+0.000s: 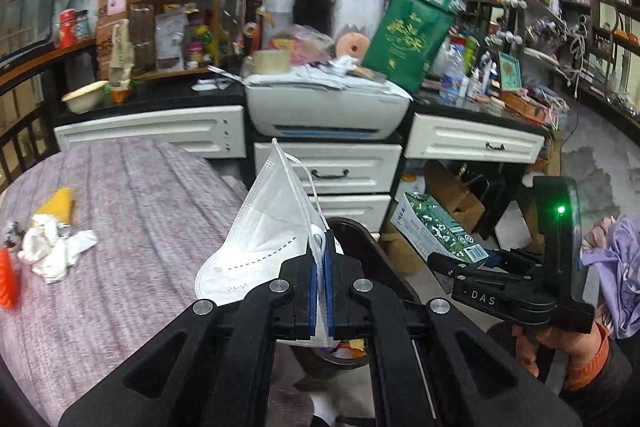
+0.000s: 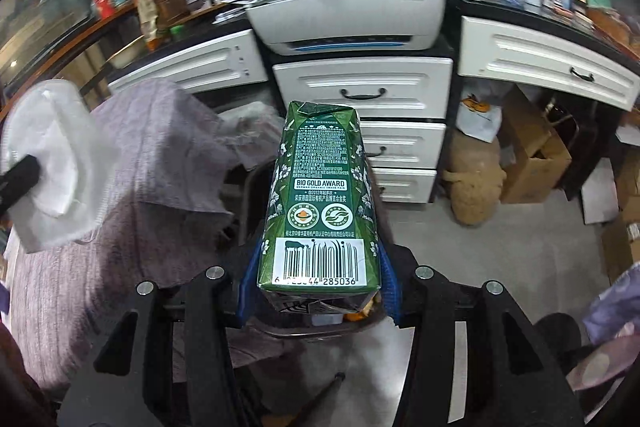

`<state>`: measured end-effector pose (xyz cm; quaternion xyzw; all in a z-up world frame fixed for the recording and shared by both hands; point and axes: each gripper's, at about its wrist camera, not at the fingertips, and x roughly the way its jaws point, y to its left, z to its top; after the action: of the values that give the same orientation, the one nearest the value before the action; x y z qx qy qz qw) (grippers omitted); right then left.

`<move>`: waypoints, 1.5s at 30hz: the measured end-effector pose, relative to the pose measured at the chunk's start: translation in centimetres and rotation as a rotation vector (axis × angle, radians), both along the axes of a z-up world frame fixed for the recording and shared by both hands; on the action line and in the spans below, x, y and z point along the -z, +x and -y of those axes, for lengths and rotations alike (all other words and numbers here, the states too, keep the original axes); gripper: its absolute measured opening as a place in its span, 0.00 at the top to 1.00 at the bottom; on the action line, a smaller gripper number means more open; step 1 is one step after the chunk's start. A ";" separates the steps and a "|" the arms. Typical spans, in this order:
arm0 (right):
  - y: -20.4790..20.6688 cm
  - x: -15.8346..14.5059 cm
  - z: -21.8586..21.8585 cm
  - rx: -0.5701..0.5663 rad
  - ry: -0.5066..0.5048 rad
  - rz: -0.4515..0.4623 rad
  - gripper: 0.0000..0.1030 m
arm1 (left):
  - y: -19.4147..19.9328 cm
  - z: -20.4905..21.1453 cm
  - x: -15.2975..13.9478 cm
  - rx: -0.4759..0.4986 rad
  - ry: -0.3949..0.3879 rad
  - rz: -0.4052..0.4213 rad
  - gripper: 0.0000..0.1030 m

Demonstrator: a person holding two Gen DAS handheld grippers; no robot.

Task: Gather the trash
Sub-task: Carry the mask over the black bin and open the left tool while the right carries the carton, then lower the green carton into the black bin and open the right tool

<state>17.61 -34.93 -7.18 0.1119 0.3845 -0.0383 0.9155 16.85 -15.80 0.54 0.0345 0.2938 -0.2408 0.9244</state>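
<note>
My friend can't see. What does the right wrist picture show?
The right gripper holds a green carton, barcode side up, between its blue-padded jaws. At the left edge is a blurry white face mask over a purple-grey cloth; behind are white drawers and a printer.

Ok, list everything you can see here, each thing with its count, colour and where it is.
face mask: one, white, clamped in the left gripper
carton: one, green, held in the right gripper
bin: one, dark, below both grippers
tissues: one crumpled heap, white, on the table
tablecloth: one, mauve, over the table
printer: one, white, on the drawer unit
tote bag: one, green, beside the printer
drawers: several, white, under the black counter
left gripper: one, black, jaws shut
right gripper: one, black, blue pads
</note>
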 end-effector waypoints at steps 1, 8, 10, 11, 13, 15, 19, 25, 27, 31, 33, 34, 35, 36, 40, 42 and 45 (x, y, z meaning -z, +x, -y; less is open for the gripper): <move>-0.3 0.1 0.5 0.013 -0.004 0.001 0.52 | 0.2 0.6 0.4 0.010 0.005 -0.012 0.96; -1.5 0.6 3.0 0.075 0.001 -0.004 0.52 | 2.6 5.0 4.4 0.074 0.048 -0.133 0.96; -1.8 1.0 3.7 0.094 0.004 -0.008 0.52 | 3.0 5.9 5.3 0.087 0.064 -0.157 0.96; -1.9 1.1 4.0 0.101 0.006 -0.009 0.52 | 3.3 6.5 5.9 0.097 0.072 -0.176 0.96; -2.2 1.4 4.6 0.116 0.011 -0.013 0.52 | 3.8 7.3 6.7 0.110 0.089 -0.204 0.96; -2.4 1.7 5.4 0.133 0.018 -0.016 0.52 | 4.4 8.2 7.6 0.120 0.115 -0.224 0.96; -2.8 2.2 6.4 0.152 0.022 -0.022 0.52 | 5.3 9.6 9.6 0.140 0.146 -0.285 0.96; -3.2 3.1 7.3 0.168 0.037 -0.037 0.52 | 5.7 11.0 11.6 0.141 0.206 -0.316 0.48; -3.1 3.2 7.3 0.169 0.037 -0.041 0.52 | 5.4 10.5 11.5 0.135 0.182 -0.294 0.32; -3.0 3.6 7.3 0.168 0.037 -0.048 0.52 | 5.0 10.2 11.0 0.126 0.173 -0.282 0.27; -2.8 3.7 7.0 0.158 0.034 -0.047 0.52 | 4.7 9.9 10.5 0.115 0.161 -0.265 0.25; -2.6 3.8 6.8 0.150 0.029 -0.048 0.52 | 4.4 9.7 10.2 0.110 0.153 -0.255 0.23; -2.5 3.9 6.5 0.143 0.025 -0.050 0.52 | 4.1 9.4 9.7 0.100 0.148 -0.239 0.20; -2.2 4.0 6.3 0.136 0.024 -0.052 0.52 | 3.9 9.2 9.4 0.091 0.145 -0.224 0.19; -1.0 4.8 4.7 0.084 0.027 -0.072 0.52 | 2.8 7.9 7.7 0.046 0.142 -0.144 0.12; -0.1 5.2 3.4 0.040 0.025 -0.089 0.52 | 2.6 7.2 7.0 0.020 0.153 -0.113 0.09; 1.5 6.2 1.2 -0.033 0.018 -0.121 0.52 | 2.4 5.8 6.2 -0.019 0.150 -0.107 0.08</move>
<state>19.12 -36.15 -13.34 0.1112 0.4412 -0.0263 0.8901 19.22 -21.56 -5.62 0.0879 0.3605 -0.2107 0.9044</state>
